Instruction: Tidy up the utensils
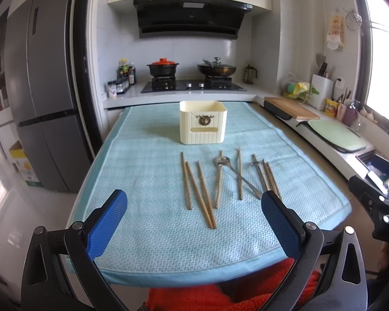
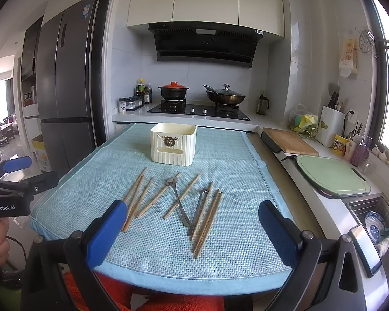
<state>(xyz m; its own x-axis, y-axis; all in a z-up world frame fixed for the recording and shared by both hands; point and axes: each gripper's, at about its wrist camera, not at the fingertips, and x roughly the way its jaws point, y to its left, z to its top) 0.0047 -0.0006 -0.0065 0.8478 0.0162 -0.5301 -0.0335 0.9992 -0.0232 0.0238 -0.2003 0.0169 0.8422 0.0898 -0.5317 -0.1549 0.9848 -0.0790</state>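
Wooden chopsticks point(image 1: 199, 194) and two metal spoons point(image 2: 177, 202) lie scattered on the blue-clothed desk point(image 1: 147, 235), near a cream container point(image 1: 202, 121) standing behind them. The left hand-held gripper point(image 1: 194, 223) and right hand-held gripper point(image 2: 192, 230) hover at the near edge, both spread wide and empty.

The cream holder's point(image 2: 173, 143) inside is hidden behind its front wall, one spoon's point(image 1: 237, 176) handle end vanishes behind the left tongs' point(image 1: 194, 204) right pad, and the fridge point(image 1: 41, 83) label's print is too small to read.
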